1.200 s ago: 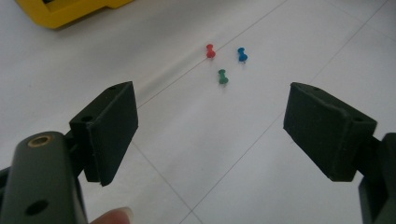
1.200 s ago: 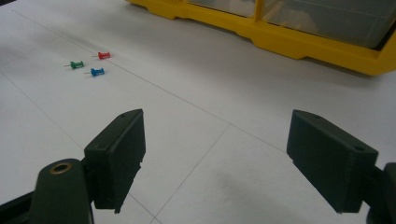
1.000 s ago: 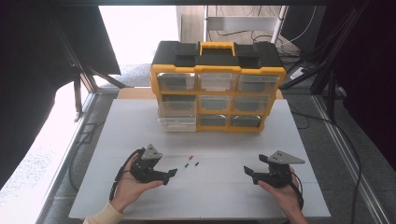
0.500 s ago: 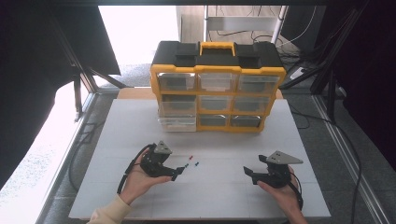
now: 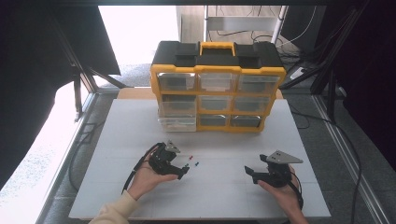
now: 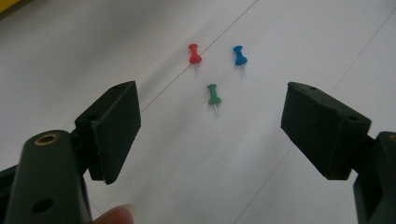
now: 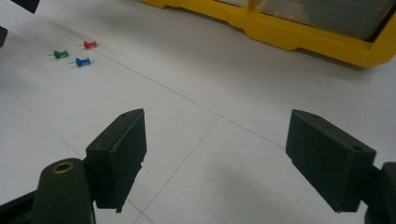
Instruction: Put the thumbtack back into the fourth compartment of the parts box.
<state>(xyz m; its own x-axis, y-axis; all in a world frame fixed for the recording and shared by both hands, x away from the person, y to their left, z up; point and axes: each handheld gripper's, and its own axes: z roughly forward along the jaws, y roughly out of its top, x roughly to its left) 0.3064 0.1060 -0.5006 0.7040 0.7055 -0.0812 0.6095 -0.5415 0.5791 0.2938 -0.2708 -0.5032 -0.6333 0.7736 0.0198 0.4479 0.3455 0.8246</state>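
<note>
Here we hold our left claw [image 6: 212,133] wide open and empty, so the green pin [image 6: 214,94] fits between its jaws. Past it lie the red pin [image 6: 194,54] and blue pin [image 6: 240,55]. Our right claw [image 5: 253,176] waits open too, far off.

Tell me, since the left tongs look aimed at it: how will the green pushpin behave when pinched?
The green pushpin lies on its side, so it may roll. It looks tiny and light between wide-open left tongs, so it could slip or flick away.
</note>
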